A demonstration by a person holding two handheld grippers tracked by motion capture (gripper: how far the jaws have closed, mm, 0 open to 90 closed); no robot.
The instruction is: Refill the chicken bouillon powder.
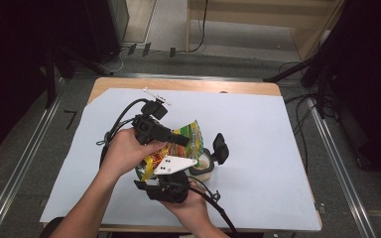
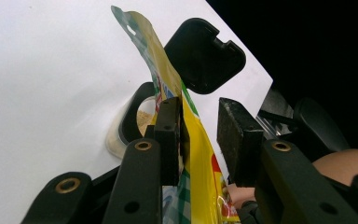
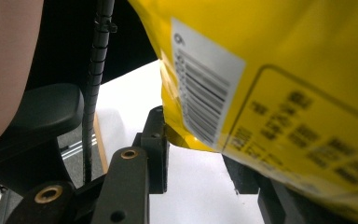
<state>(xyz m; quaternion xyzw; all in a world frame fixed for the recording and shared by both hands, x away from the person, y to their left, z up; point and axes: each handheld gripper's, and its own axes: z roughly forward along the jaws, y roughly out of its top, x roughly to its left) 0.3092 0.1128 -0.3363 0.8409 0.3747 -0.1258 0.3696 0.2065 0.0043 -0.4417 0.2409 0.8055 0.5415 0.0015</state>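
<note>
A yellow snack bag (image 1: 188,135) hangs tilted above the white sheet, its open top beside a cream cup (image 1: 204,167) whose black hinged lid (image 1: 221,148) stands open. My left gripper (image 1: 180,140) comes in from the left and is shut on the bag's upper part. In the left gripper view the bag (image 2: 198,154) runs between the pads, with the cup (image 2: 130,126) and the lid (image 2: 205,56) beyond. My right gripper (image 1: 164,171) grips the bag's bottom from below. In the right gripper view the barcode side of the bag (image 3: 270,93) covers one jaw of the right gripper (image 3: 196,140).
A white sheet (image 1: 263,129) covers most of the wooden table (image 1: 188,85). A small white object (image 1: 157,96) lies near the back edge. Cables trail from both grippers. Metal rails (image 1: 25,158) and dark stands flank the table on the floor.
</note>
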